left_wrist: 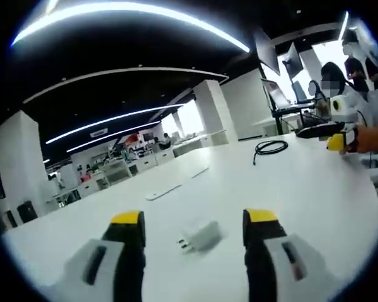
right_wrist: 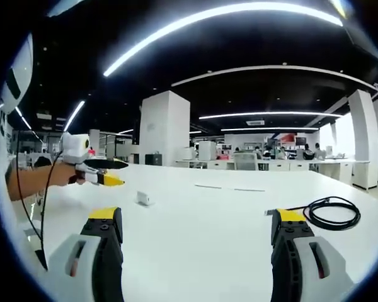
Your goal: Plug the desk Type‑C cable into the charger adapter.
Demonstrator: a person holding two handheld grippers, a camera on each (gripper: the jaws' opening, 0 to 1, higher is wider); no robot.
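A small white charger adapter (left_wrist: 200, 237) lies on the white table (left_wrist: 302, 182), low between the wide-apart jaws of my left gripper (left_wrist: 194, 218), which is open and touches nothing. The black Type-C cable (left_wrist: 271, 146) rests coiled farther off, to the right. My right gripper (left_wrist: 336, 142) comes in at the right edge, held by a hand. In the right gripper view, the cable coil (right_wrist: 331, 212) lies just right of the open right gripper (right_wrist: 196, 218), one end pointing toward its right jaw. The adapter (right_wrist: 143, 199) sits ahead left, below the left gripper (right_wrist: 107, 179).
Two flat white strips (left_wrist: 173, 187) lie on the table's middle. Monitors on arms (left_wrist: 283, 94) and a seated person (left_wrist: 332, 88) are past the table's far right end. White pillars (right_wrist: 164, 129) and rows of desks stand behind.
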